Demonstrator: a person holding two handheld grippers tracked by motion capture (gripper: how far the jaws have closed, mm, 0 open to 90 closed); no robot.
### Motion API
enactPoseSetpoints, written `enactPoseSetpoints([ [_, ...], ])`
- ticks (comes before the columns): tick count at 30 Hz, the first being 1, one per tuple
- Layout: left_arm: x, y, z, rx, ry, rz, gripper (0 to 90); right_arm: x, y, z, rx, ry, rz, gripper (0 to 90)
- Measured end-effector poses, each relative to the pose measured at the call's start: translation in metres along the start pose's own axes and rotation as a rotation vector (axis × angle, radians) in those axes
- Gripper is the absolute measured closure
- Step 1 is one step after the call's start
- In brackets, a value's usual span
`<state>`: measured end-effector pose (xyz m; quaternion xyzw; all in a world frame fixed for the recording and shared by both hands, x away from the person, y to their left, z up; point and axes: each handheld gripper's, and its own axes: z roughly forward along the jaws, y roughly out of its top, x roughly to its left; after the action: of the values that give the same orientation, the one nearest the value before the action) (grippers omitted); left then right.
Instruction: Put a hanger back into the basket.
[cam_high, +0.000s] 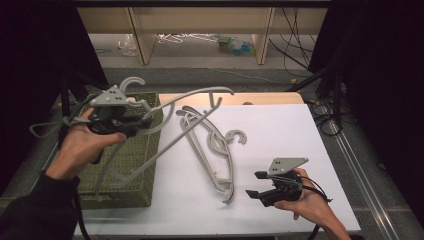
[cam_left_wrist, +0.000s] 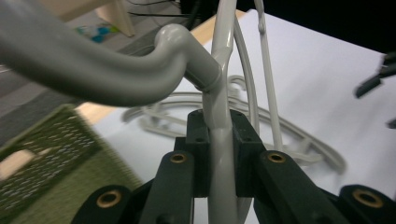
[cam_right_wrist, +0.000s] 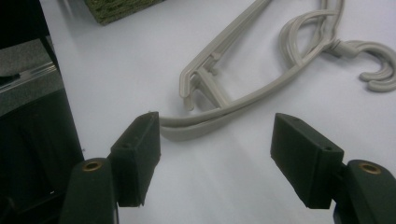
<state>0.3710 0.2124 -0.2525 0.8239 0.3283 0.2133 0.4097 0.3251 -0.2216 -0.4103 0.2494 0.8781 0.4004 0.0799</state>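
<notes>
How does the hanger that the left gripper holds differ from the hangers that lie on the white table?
The held hanger is lifted, partly above the green basket; the lying hangers rest flat on the white table. The held hanger is single and clamped near its neck by the left gripper; the lying hangers are stacked, and the open right gripper touches none of them. All are grey plastic with curved hooks.

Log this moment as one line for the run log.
left gripper: shut on hanger, held above green basket | right gripper: open, over table | hangers on table: untouched
</notes>
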Motion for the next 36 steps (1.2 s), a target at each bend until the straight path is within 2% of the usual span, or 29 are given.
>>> enactPoseSetpoints([
  [2, 0.014, -0.002, -0.006, 0.021, 0.043, 0.006, 80.2, 0.000, -0.001, 0.002, 0.011, 0.007, 0.000, 33.8],
  [3, 0.030, -0.006, -0.008, 0.035, 0.081, -0.007, 80.1, 0.000, -0.002, 0.003, 0.015, 0.008, -0.002, 33.7],
  [4, 0.030, -0.006, -0.008, 0.035, 0.081, -0.007, 80.2, 0.000, -0.002, 0.003, 0.015, 0.008, -0.002, 33.7],
  [5, 0.038, -0.009, -0.010, 0.063, 0.102, 0.005, 80.2, 0.000, -0.002, 0.003, 0.016, 0.007, 0.000, 33.6],
  [7, 0.053, -0.015, -0.010, 0.079, 0.128, 0.023, 80.3, 0.000, -0.002, 0.003, 0.015, 0.009, -0.003, 33.5],
  [8, 0.064, -0.021, -0.009, 0.094, 0.149, 0.003, 80.3, -0.001, -0.002, 0.004, 0.014, 0.008, -0.004, 33.5],
  [9, 0.064, -0.021, -0.009, 0.094, 0.149, 0.003, 80.3, -0.001, -0.002, 0.004, 0.014, 0.008, -0.004, 33.5],
  [10, 0.070, -0.025, -0.008, 0.091, 0.158, 0.009, 80.3, -0.001, -0.003, 0.004, 0.019, 0.008, 0.002, 33.5],
  [12, 0.080, -0.032, -0.005, 0.109, 0.180, -0.006, 80.4, -0.002, -0.004, 0.005, 0.025, 0.010, 0.008, 33.5],
  [15, 0.100, -0.049, 0.000, 0.125, 0.234, -0.019, 80.3, -0.001, -0.004, 0.007, 0.029, 0.011, 0.008, 33.5],
  [16, 0.100, -0.049, 0.000, 0.125, 0.234, -0.019, 80.2, -0.001, -0.004, 0.007, 0.029, 0.011, 0.008, 33.5],
  [17, 0.104, -0.053, 0.000, 0.130, 0.246, -0.032, 80.2, -0.001, -0.004, 0.007, 0.029, 0.010, 0.009, 33.5],
  [22, 0.121, -0.074, 0.002, 0.116, 0.267, -0.043, 80.3, -0.002, -0.005, 0.008, 0.030, 0.009, 0.010, 33.5],
  [26, 0.129, -0.088, 0.004, 0.128, 0.289, -0.059, 80.2, -0.002, -0.006, 0.009, 0.034, 0.013, 0.007, 33.4],
  [33, 0.136, -0.112, 0.005, 0.155, 0.301, -0.095, 80.1, -0.003, -0.007, 0.010, 0.034, 0.006, 0.016, 31.7],
  [36, 0.139, -0.116, 0.004, 0.160, 0.302, -0.102, 80.2, -0.003, -0.006, 0.010, 0.031, 0.003, 0.018, 31.4],
])
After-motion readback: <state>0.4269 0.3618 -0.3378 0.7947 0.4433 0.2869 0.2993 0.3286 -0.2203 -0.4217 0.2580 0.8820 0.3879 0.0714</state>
